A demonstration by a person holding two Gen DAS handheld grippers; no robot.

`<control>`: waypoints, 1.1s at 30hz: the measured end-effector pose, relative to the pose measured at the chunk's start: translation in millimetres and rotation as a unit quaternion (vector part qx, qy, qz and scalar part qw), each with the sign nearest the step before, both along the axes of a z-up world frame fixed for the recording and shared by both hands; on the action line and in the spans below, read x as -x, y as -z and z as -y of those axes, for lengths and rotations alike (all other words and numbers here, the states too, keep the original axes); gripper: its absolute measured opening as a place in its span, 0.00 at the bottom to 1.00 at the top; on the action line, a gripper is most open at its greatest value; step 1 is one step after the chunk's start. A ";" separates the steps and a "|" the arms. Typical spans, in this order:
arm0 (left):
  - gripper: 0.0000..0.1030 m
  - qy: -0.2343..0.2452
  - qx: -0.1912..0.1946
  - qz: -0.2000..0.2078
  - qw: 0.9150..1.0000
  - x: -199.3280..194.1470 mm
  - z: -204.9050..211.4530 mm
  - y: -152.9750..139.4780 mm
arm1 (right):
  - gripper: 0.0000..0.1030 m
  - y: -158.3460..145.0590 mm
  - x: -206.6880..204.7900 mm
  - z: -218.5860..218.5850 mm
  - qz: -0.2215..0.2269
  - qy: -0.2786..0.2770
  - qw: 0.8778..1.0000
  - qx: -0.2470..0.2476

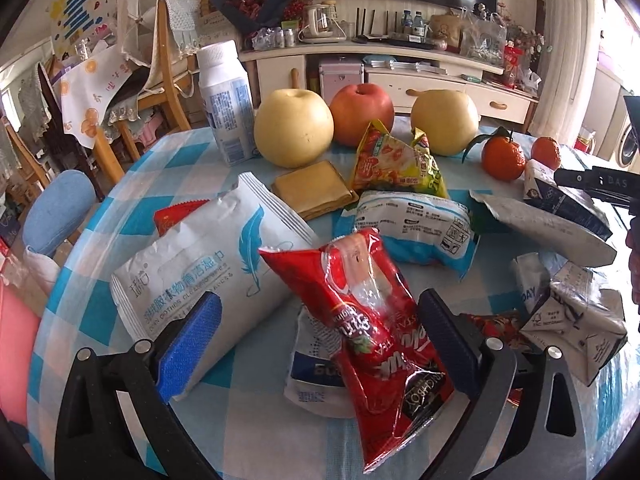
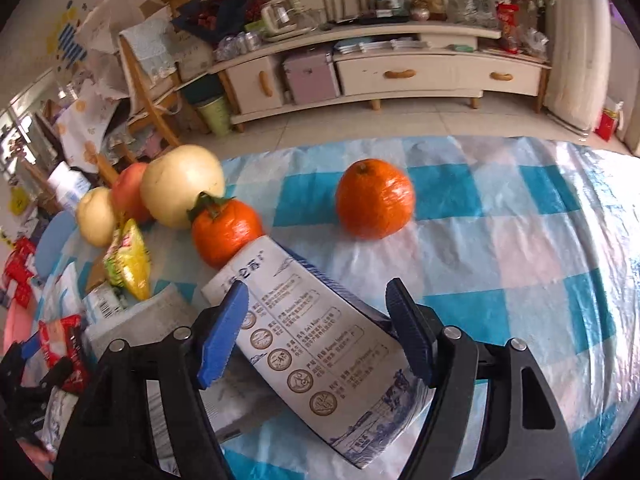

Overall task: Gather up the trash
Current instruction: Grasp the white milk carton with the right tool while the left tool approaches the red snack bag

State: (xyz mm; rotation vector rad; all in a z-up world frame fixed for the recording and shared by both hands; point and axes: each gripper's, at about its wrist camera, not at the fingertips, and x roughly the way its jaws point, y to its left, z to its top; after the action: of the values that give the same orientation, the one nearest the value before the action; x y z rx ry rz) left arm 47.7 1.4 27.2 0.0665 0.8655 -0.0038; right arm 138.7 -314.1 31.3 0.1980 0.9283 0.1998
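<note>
right wrist: right claw (image 2: 316,334) agape astride carton (image 2: 316,344); bare cloth (image 2: 520,240) rightward. left claw (image 1: 320,344) agape astride red wrapper (image 1: 372,320).

Bright daylight, strong fisheye bend, dark corners.
Light came from the far right of both grippers, where the curtain (image 1: 560,40) washed out white. Glare sat on the red snack wrapper (image 1: 372,312) and the checked plastic tablecloth (image 2: 520,240). The milk carton (image 2: 320,344) looked slightly soft up close. Shadows under the fruit were faint.
</note>
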 end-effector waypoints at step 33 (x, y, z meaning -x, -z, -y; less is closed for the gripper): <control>0.94 0.009 -0.031 -0.011 0.999 58.9 -86.9 -26.4 | 0.67 -15.3 130.4 -171.8 -0.027 -0.172 0.983 0.055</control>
State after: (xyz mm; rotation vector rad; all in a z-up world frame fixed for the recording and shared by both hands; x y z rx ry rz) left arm -11.3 88.3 53.5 0.1328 0.8862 0.0067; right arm 8.3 -142.3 46.6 -0.0627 1.0204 0.4630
